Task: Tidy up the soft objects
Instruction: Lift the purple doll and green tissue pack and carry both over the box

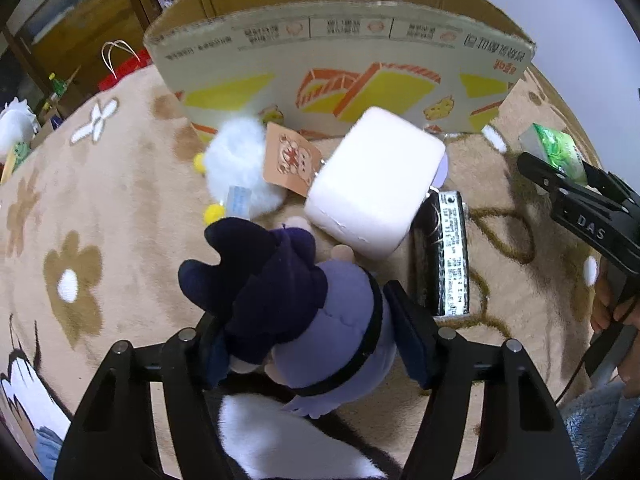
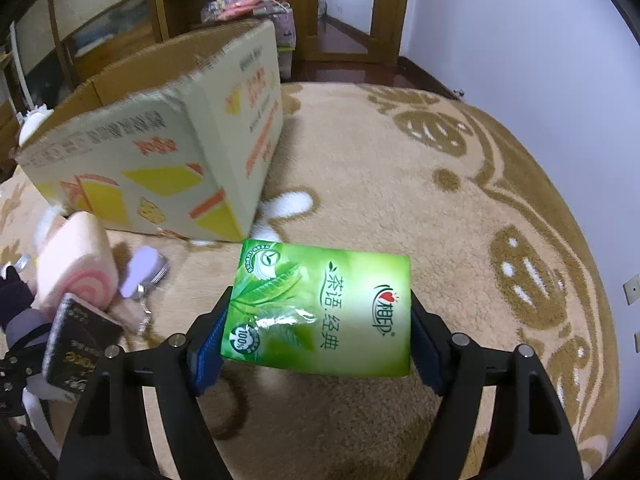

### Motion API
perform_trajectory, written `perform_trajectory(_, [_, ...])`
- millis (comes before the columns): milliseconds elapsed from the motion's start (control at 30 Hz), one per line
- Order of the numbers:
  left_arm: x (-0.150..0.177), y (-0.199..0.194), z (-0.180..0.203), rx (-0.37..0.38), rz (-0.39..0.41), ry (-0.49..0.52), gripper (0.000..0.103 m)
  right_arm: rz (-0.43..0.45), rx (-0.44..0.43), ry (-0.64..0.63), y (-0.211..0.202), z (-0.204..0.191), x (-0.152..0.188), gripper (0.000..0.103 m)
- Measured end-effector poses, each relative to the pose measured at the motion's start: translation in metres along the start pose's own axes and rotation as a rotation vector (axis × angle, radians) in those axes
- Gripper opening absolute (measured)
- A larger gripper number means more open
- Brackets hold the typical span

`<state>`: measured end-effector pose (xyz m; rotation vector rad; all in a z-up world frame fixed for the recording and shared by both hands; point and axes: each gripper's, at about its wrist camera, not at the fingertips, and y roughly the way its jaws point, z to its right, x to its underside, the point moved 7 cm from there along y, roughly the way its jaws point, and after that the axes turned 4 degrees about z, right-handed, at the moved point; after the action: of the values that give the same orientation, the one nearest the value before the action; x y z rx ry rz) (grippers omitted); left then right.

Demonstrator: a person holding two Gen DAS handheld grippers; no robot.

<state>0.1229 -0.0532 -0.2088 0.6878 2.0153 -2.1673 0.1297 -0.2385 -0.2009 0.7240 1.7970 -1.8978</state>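
Note:
My left gripper [image 1: 316, 332] is shut on a purple plush doll [image 1: 304, 300] with dark navy hair, held above the rug. Beyond it lie a pink swiss-roll plush [image 1: 376, 184], a white fluffy plush [image 1: 240, 164] with a paper tag, and a black box [image 1: 444, 256]. My right gripper [image 2: 316, 340] is shut on a green tissue pack [image 2: 324, 312], held above the rug. The pack [image 1: 558, 152] and right gripper also show at the right edge of the left wrist view. The roll plush [image 2: 76, 264] and black box [image 2: 76, 344] show at left in the right wrist view.
A large open cardboard box [image 1: 340, 76] stands on the beige patterned rug [image 1: 100, 200] just behind the toys; it also shows in the right wrist view [image 2: 160, 152]. A small lilac object [image 2: 140, 272] lies by the box. Wooden shelves [image 2: 188, 4] and a wall lie beyond.

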Motion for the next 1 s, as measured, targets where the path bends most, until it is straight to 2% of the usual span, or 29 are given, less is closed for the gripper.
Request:
perform_trajectory(267, [0.000, -0.010, -0.011, -0.017, 0.030, -0.023, 0.065, 0.049, -0.050, -0.015, -0.026, -0.013, -0.005, 0.081])
perform_trajectory(433, [-0.004, -0.024, -0.007, -0.020, 0.100, -0.013, 0.065, 0.110, -0.065, -0.012, -0.050, -0.018, -0.012, 0.081])
perform_trajectory(733, [-0.022, -0.076, 0.004, -0.065, 0.345, 0.042, 0.065, 0.259, -0.094, -0.014, -0.097, -0.024, -0.032, 0.081])
perform_trajectory(1000, [-0.044, -0.121, 0.003, -0.051, 0.559, 0.038, 0.065, 0.372, -0.070, -0.074, -0.129, -0.033, -0.047, 0.081])
